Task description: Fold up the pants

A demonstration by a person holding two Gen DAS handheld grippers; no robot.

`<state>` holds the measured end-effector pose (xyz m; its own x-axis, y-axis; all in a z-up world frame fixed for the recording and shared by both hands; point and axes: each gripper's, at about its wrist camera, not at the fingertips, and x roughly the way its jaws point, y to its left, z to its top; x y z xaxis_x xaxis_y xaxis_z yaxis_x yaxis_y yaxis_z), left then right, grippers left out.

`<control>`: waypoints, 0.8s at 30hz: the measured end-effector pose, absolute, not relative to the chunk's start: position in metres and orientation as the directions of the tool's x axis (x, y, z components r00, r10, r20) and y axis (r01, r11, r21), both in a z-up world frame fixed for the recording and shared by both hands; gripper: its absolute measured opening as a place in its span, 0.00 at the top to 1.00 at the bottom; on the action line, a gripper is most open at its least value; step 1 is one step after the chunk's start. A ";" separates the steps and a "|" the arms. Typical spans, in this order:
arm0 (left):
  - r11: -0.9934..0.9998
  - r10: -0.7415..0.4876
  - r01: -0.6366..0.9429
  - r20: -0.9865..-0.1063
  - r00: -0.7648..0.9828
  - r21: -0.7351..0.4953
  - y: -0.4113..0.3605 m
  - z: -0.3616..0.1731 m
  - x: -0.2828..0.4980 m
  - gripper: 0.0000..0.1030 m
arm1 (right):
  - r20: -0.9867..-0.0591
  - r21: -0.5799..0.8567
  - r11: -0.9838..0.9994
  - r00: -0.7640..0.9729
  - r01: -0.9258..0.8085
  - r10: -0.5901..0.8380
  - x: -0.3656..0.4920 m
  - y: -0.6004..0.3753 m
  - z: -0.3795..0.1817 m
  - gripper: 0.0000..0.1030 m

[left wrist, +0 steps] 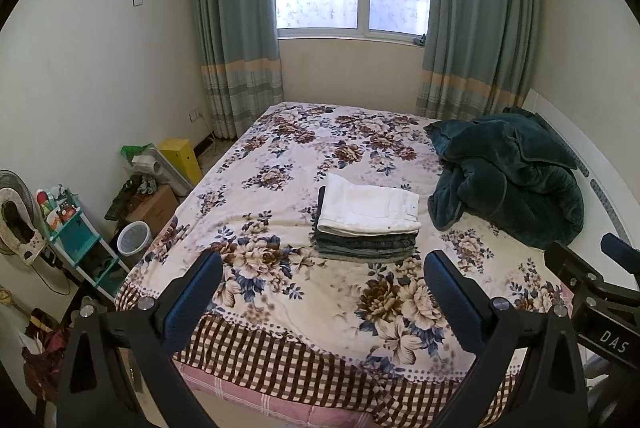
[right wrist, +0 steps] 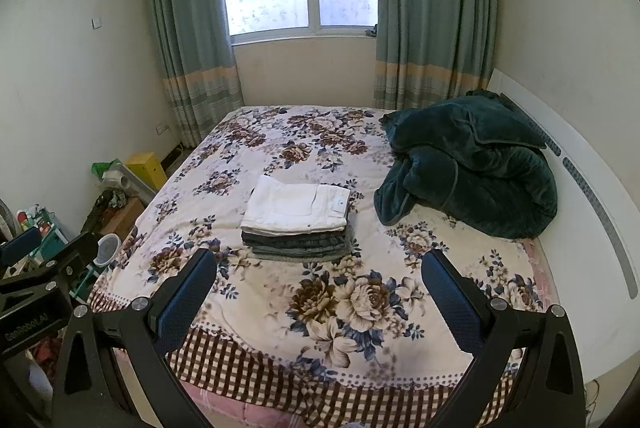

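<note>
- Pants — a white pair, already folded — lie on top of a stack of darker folded pairs near the middle of the bed.
- Judging by the squared edges and the neat pile, the folding looks finished, or the person stands between one pair and the next; no loose pair shows in either view.
- Left tool hangs over the foot of the bed with its jaws wide apart and nothing between them; right tool hangs beside it, equally wide and empty.
- If the pile needs tidying, the sound way is to come in low from the near side, press the top pair flat and avoid pinching a single layer, which would drag the fold open.
- Dark green blanket is heaped at the right of the bed, near the stack but apart from it — a wide sweep with the right tool could snag it.
- Beside the bed's left edge stand a yellow box, a white bin and a small shelf rack, all well away from the pile.
</note>
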<state>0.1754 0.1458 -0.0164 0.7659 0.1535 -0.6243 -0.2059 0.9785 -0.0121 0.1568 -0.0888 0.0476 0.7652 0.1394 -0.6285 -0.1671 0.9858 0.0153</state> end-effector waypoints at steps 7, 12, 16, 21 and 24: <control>0.978 0.153 -0.206 -0.623 0.767 -0.013 0.145 -0.016 0.175 0.00 | -0.629 0.017 0.986 0.765 -0.166 0.140 0.157 -0.089 0.048 0.00; 0.979 0.151 -0.205 -0.624 0.767 -0.014 0.146 -0.017 0.176 0.00 | -0.627 0.017 0.986 0.766 -0.163 0.138 0.155 -0.088 0.047 0.00; 0.979 0.150 -0.203 -0.625 0.766 -0.015 0.146 -0.017 0.177 0.00 | -0.627 0.016 0.986 0.767 -0.165 0.139 0.155 -0.088 0.047 0.00; 0.979 0.149 -0.202 -0.622 0.769 -0.015 0.146 -0.016 0.176 0.00 | -0.627 0.019 0.986 0.767 -0.164 0.140 0.155 -0.088 0.047 0.00; 0.979 0.148 -0.201 -0.623 0.768 -0.015 0.147 -0.017 0.176 0.00 | -0.626 0.019 0.986 0.767 -0.165 0.140 0.155 -0.088 0.047 0.00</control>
<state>0.1760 0.1469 -0.0170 0.7682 0.1483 -0.6228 -0.2015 0.9794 -0.0152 0.1551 -0.0880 0.0468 0.7667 0.1401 -0.6265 -0.1646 0.9862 0.0190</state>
